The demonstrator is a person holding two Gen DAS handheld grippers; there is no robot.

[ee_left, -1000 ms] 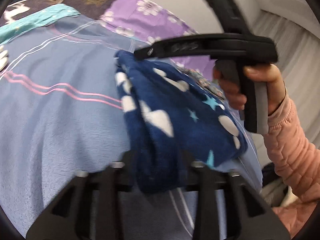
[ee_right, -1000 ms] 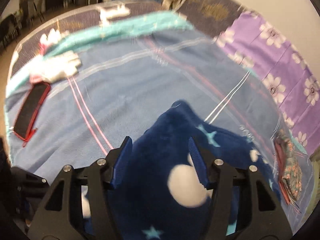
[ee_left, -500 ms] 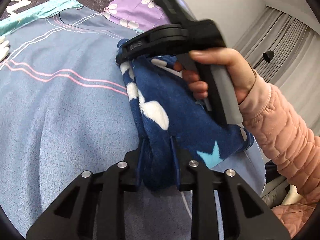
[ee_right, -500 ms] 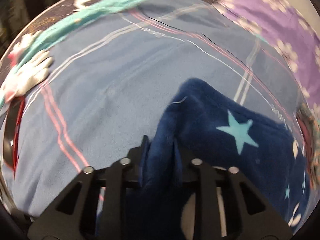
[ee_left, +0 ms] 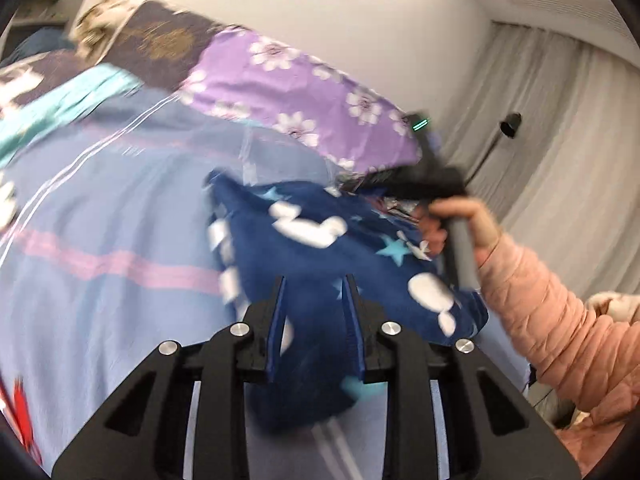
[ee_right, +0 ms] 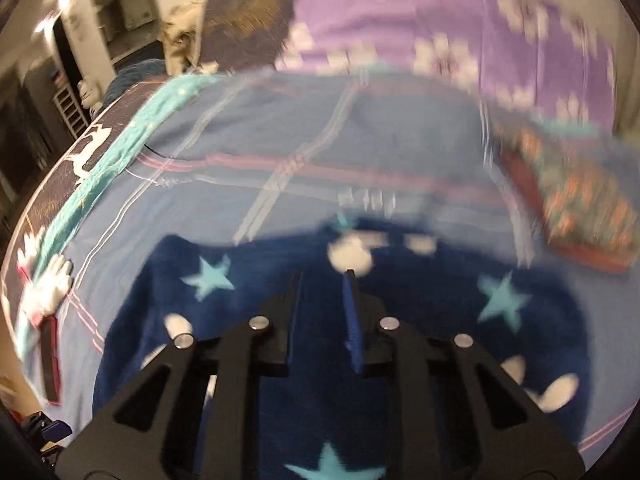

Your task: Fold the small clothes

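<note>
A navy fleece garment (ee_left: pixel 320 240) with white blobs and light blue stars lies on the blue bedspread (ee_left: pixel 100 200). My left gripper (ee_left: pixel 316 300) is shut on a bunched fold at its near edge and holds it slightly raised. In the right wrist view the same garment (ee_right: pixel 400 300) spreads wide under and between my right gripper (ee_right: pixel 323 296), whose jaws are closing on a narrow ridge of the fleece. From the left wrist view, the right gripper's black body (ee_left: pixel 424 184) sits at the garment's far right corner, held by a hand in a pink sleeve (ee_left: pixel 560 320). Both views are blurred.
A purple flowered pillow (ee_left: pixel 300 92) lies along the far side, before a white wall and grey curtains (ee_left: pixel 560 140). A folded floral cloth with a red edge (ee_right: pixel 580 208) lies at the right. A white glove-like item (ee_right: pixel 48 284) and a black, red-edged object (ee_right: pixel 50 360) sit at the left.
The right gripper closed on the garment's far end and swept right with it, spreading the fleece. The left gripper closed on the near fold and lifted a little.
</note>
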